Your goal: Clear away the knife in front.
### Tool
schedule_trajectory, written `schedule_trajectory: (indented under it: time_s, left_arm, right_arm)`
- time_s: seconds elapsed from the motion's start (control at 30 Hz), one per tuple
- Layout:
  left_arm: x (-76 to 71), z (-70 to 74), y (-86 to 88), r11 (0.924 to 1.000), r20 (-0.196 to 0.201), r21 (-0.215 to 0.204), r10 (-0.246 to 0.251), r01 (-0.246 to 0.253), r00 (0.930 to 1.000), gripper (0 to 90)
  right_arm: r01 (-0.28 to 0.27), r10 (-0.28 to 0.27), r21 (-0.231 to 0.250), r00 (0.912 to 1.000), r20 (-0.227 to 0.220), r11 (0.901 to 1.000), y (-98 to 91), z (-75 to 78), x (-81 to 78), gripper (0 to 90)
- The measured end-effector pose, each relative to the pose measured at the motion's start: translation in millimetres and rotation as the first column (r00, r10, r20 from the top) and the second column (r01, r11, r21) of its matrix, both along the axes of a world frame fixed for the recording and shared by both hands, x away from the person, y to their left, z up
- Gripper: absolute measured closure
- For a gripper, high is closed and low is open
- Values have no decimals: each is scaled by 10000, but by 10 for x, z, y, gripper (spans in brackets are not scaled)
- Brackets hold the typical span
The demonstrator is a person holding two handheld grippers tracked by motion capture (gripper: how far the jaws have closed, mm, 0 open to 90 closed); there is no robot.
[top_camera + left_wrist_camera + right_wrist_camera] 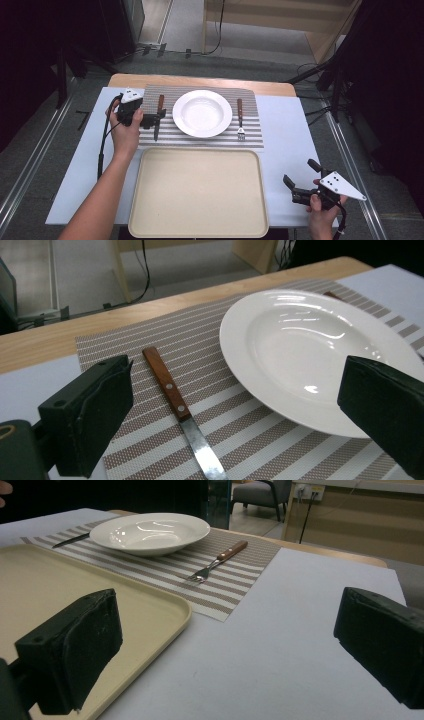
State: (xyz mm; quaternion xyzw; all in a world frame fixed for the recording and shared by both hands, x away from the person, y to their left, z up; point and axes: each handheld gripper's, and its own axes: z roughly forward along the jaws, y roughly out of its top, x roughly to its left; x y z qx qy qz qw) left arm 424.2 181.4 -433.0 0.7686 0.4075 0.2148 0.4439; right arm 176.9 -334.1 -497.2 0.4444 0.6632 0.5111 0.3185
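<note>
The left claw (156, 120) hangs wide open and empty over the knife (177, 407), which lies on the striped placemat (250, 137) just left of the white plate (202, 113). The knife's blade tip is cut off in the left gripper view; whether a jaw touches the knife seems unclear. The right claw (295, 182) rests open and empty beside the tray (197, 192).

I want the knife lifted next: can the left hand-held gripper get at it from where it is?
Probably yes. The left hand-held gripper is open beside the knife, which lies bare on the striped placemat. The white plate sits close but apart from the handle.
</note>
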Motion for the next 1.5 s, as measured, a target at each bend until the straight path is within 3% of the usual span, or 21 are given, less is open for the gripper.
schedule_trajectory:
  time_s: [0.43, 0.47, 0.5, 0.53, 0.73, 0.77, 0.8, 0.83, 0.9, 0.97, 1.0, 1.03, 1.1, 1.13, 1.17, 1.23, 1.3, 1.4, 1.43, 1.47, 1.5]
  left_arm:
    - [397, -79, -88, 9989, -1059, 457, 110, -62, 9943, 8]
    - [424, -101, -90, 9985, -1186, 529, 164, -102, 9928, 8]
    - [476, -157, -111, 9946, -1366, 996, 427, -292, 9897, 8]
    - [476, -157, -111, 9946, -1366, 996, 427, -292, 9897, 8]
    - [615, -287, -141, 9911, -2447, 1274, 684, -379, 9672, 9]
    - [627, -296, -138, 9884, -2459, 1398, 930, -596, 9648, 130]
    - [665, -321, -125, 9822, -2600, 1534, 1462, -1087, 9545, 159]
    - [665, -321, -125, 9822, -2600, 1534, 1462, -1087, 9545, 155]
    - [697, -354, -109, 9812, -2889, 1521, 1593, -1190, 9440, 155]
    - [730, -393, -136, 9733, -3099, 1977, 1748, -1165, 9346, 159]
    - [730, -393, -136, 9733, -3099, 1977, 1748, -1165, 9346, 172]
    - [737, -398, -159, 9661, -3060, 2260, 1922, -1249, 9324, 172]
    - [757, -394, -226, 9415, -2885, 3027, 2386, -1481, 9273, 263]
    - [757, -394, -226, 9415, -2885, 3027, 2386, -1481, 9273, 285]
    - [786, -392, -255, 9357, -2966, 3175, 2520, -1538, 9212, 314]
    - [799, -388, -264, 9350, -3007, 3216, 2504, -1494, 9202, 334]
    - [821, -381, -292, 9242, -2921, 3509, 2611, -1508, 9201, 386]
    - [842, -381, -342, 9276, -3050, 3501, 2441, -1300, 9205, 465]
    - [847, -390, -367, 9246, -3064, 3595, 2444, -1259, 9200, 471]
    - [846, -404, -400, 9161, -3055, 3820, 2494, -1217, 9190, 498]
    - [846, -409, -407, 9166, -3115, 3831, 2451, -1147, 9181, 528]
  right_arm:
    - [78, -78, -14, 10000, 0, 10000, -19, 0, -2, 0]
    - [78, -78, -14, 10000, 0, 10000, -19, 0, -2, 0]
    - [64, -64, -25, 10000, -29, 10000, -16, -8, 4, 0]
    - [64, -64, -25, 10000, -29, 10000, -16, -8, 4, 0]
    - [-71, 71, -111, 10000, -13, 9999, 2, -8, 1, 0]
    - [-113, 113, -139, 9999, -20, 9998, 2, -11, 4, 0]
    - [-114, 113, -133, 9999, -46, 9998, 2, -15, 7, 0]
    - [-114, 113, -133, 9999, -46, 9998, 2, -15, 7, 0]
    - [-134, 133, -122, 9999, -72, 9998, -1, -21, 13, 0]
    - [-166, 164, -108, 9998, -134, 9998, 2, -27, 18, 0]
    - [-166, 164, -108, 9998, -134, 9998, 2, -27, 18, 0]
    - [-179, 177, -117, 9998, -128, 9998, 3, -29, 19, 0]
    - [-164, 163, -139, 9998, -104, 9998, 6, -29, 26, 0]
    - [-164, 163, -139, 9998, -104, 9998, 6, -29, 26, 0]
    - [-177, 175, -131, 9998, -139, 9998, 12, -34, 32, 0]
    - [-196, 194, -133, 9997, -160, 9997, 16, -36, 34, 0]
    - [-216, 213, -172, 9996, -194, 9996, 21, -37, 33, 0]
    - [-221, 218, -205, 9996, -160, 9995, 21, -34, 28, 0]
    - [-215, 212, -175, 9996, -192, 9996, 13, -39, 32, 0]
    - [-182, 179, -170, 9996, -213, 9997, 6, -41, 34, 0]
    - [-142, 138, -149, 9996, -259, 9998, 0, -43, 34, 0]
